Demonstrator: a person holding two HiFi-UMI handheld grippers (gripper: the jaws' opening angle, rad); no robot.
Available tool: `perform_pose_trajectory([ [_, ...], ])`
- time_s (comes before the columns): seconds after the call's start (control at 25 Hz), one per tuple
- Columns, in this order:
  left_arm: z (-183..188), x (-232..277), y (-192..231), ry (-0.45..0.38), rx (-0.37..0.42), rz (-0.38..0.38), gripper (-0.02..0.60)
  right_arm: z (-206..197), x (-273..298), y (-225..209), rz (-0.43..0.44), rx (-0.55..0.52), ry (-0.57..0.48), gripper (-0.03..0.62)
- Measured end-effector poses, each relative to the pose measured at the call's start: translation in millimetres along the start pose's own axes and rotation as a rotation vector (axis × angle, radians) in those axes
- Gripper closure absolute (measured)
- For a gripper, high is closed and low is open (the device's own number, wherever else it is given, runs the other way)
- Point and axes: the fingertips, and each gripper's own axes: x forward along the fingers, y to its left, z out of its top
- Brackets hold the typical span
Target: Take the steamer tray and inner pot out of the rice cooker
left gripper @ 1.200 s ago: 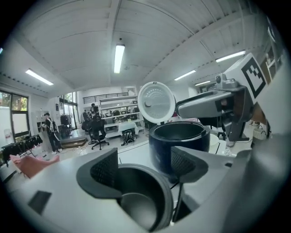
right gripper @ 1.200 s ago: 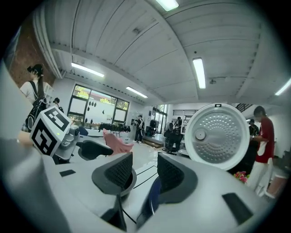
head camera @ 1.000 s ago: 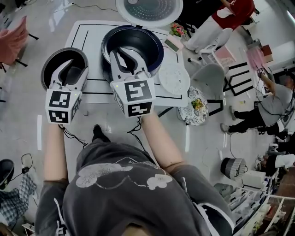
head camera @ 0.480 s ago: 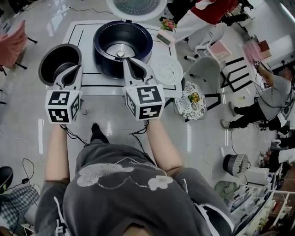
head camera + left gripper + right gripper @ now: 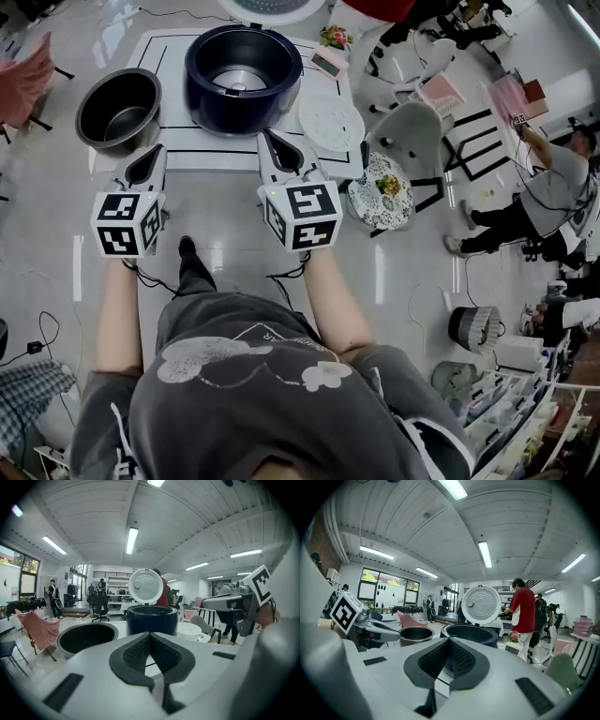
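Note:
The dark blue rice cooker (image 5: 244,66) stands open on the white table (image 5: 202,141), its lid (image 5: 267,7) raised behind it. The black inner pot (image 5: 119,108) sits on the table to the cooker's left. The white steamer tray (image 5: 330,122) lies to the cooker's right. My left gripper (image 5: 150,164) is shut and empty at the table's near edge, just short of the pot. My right gripper (image 5: 279,150) is shut and empty in front of the cooker. The left gripper view shows pot (image 5: 88,637), cooker (image 5: 152,618) and tray (image 5: 189,629) beyond its gripper (image 5: 150,637).
A grey chair (image 5: 412,136) and a round floral stool (image 5: 382,202) stand right of the table. Small flowers (image 5: 335,37) and a small device (image 5: 330,61) sit at the table's back right. A pink chair (image 5: 28,80) is at far left. People stand nearby.
Both grippers drew back from over the pot and cooker toward the table's near edge. The left jaws, open over the inner pot earlier, are now shut. The right jaws have shut too.

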Motion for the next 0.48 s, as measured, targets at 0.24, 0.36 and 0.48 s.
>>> perform_pose_trajectory([
  [0.24,-11,-21,-19,-0.015,-0.004,-0.003,0.574,-11,-28,8,0.004,-0.003,0.013,0.566],
  [0.36,-17,-27,-31,-0.015,-0.003,-0.01,0.574,-18,-40,9,0.008,0.004,0.02,0.566],
  [0.48,-26,-31,-42,-0.012,0.002,-0.016,0.574,-27,-50,10,0.016,0.008,0.026,0.566],
])
